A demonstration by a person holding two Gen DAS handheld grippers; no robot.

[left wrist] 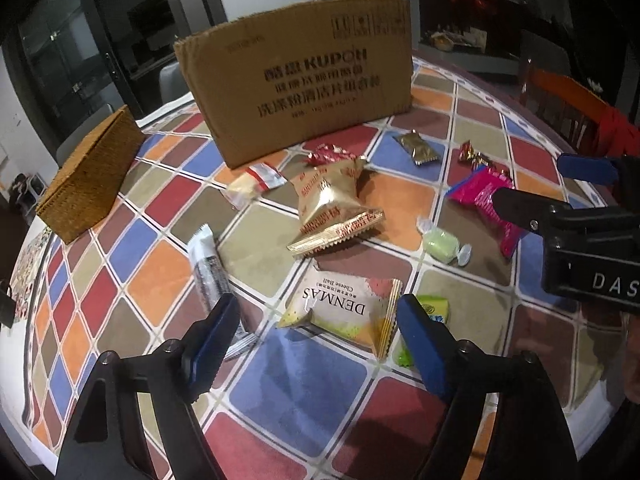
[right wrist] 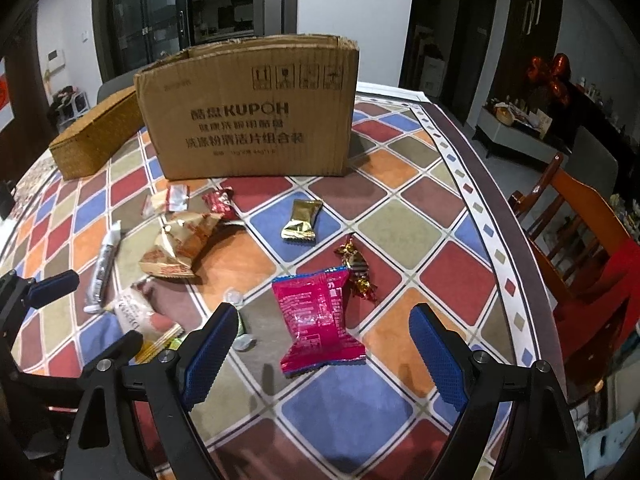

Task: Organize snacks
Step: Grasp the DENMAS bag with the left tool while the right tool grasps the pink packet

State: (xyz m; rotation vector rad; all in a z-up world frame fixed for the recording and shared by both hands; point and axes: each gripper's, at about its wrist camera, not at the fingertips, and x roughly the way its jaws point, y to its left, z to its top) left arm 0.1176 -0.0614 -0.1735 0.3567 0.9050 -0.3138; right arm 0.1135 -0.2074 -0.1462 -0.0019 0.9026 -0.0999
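Snacks lie scattered on a checkered tablecloth [left wrist: 304, 392] in front of a cardboard box [left wrist: 304, 92] [right wrist: 248, 120]. My left gripper [left wrist: 316, 320] is open just above a white DENMAS packet [left wrist: 344, 308], with one blue finger on each side and neither touching it. My right gripper [right wrist: 324, 320] is open over a pink packet [right wrist: 316, 320] [left wrist: 488, 200], whose ends lie between the pads without contact. A large gold packet [left wrist: 332, 208] [right wrist: 180, 248] sits mid-table, with a silver stick [left wrist: 206, 264] to its left and a green candy [left wrist: 440, 240] to its right.
A woven basket [left wrist: 88, 184] [right wrist: 96, 136] stands left of the box. A small gold packet [right wrist: 302, 220], a red-gold candy [right wrist: 356, 268], a red packet [right wrist: 219, 202] and a white-red packet [right wrist: 168, 200] lie nearer the box. A wooden chair [right wrist: 580, 220] stands past the table's right edge.
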